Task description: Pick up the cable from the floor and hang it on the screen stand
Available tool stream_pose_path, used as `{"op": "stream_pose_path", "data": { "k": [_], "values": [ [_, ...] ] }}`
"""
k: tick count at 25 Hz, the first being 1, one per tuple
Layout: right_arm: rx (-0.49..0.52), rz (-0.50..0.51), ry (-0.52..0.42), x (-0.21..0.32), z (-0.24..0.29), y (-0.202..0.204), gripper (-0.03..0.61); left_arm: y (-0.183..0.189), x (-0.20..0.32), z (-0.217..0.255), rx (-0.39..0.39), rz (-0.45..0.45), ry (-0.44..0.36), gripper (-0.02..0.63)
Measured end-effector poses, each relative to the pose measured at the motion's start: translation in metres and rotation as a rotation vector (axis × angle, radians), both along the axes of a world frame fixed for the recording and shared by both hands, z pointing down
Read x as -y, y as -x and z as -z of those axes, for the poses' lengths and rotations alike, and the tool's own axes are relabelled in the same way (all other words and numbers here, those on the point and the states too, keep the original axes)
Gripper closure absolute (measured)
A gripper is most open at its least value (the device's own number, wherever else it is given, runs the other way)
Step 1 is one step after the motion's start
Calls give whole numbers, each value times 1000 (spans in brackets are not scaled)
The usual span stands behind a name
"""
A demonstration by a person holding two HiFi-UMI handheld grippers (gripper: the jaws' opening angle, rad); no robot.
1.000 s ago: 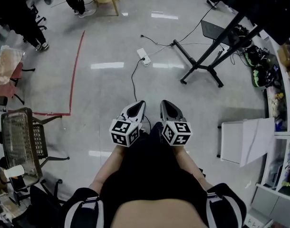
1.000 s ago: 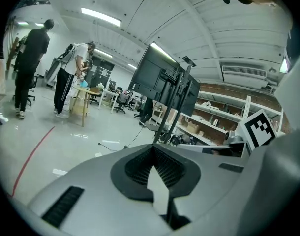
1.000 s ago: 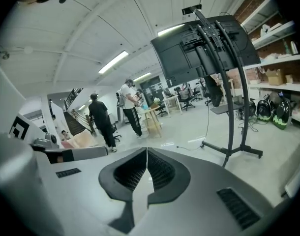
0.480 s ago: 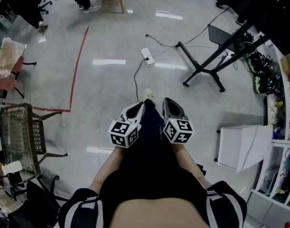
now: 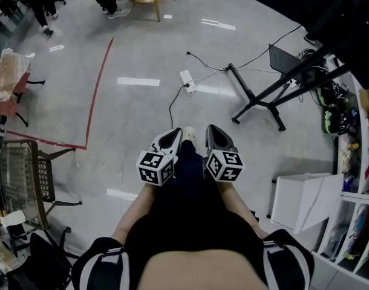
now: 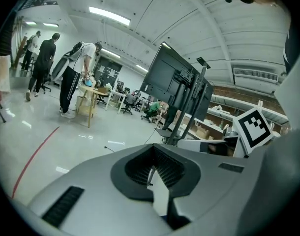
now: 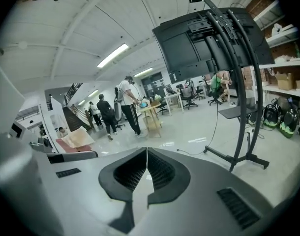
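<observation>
A thin black cable (image 5: 172, 101) lies on the glossy floor and runs from a white power strip (image 5: 187, 80) back toward me. The black screen stand (image 5: 257, 98) is on the floor at the right, and its screen (image 7: 209, 48) towers in the right gripper view. The cable (image 7: 189, 153) trails toward the stand's foot. My left gripper (image 5: 170, 139) and right gripper (image 5: 211, 134) are held side by side in front of my waist, well short of the cable. Both are shut with nothing between their jaws. The stand (image 6: 182, 85) is also in the left gripper view.
A red tape line (image 5: 97, 83) marks the floor at the left. A mesh chair (image 5: 21, 174) is at the near left, and a white box (image 5: 302, 201) and shelves (image 5: 354, 180) at the right. People stand by a wooden table (image 6: 88, 95) farther off.
I have stepped forward a little, and a light shoe now shows between the grippers. Both grippers keep their place in front of me, still shut.
</observation>
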State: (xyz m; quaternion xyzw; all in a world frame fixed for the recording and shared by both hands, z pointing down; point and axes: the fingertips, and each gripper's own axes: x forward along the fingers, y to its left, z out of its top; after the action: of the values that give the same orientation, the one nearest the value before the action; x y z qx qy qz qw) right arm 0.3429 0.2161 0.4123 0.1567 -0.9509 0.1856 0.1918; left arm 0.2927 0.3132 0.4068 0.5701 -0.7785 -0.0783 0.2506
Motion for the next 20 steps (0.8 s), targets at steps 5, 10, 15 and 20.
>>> {"op": "stream_pose_path", "data": {
  "k": [5, 10, 15, 20],
  "values": [
    [16, 35, 3, 40, 4, 47, 554, 42, 42, -3, -4, 1, 5, 611],
    [16, 62, 2, 89, 8, 101, 554, 91, 92, -4, 9, 3, 22, 611],
    [28, 85, 2, 139, 12, 152, 554, 139, 144, -4, 22, 19, 33, 611],
    [35, 109, -4, 169, 11, 188, 554, 174, 177, -4, 31, 34, 23, 611]
  ]
}}
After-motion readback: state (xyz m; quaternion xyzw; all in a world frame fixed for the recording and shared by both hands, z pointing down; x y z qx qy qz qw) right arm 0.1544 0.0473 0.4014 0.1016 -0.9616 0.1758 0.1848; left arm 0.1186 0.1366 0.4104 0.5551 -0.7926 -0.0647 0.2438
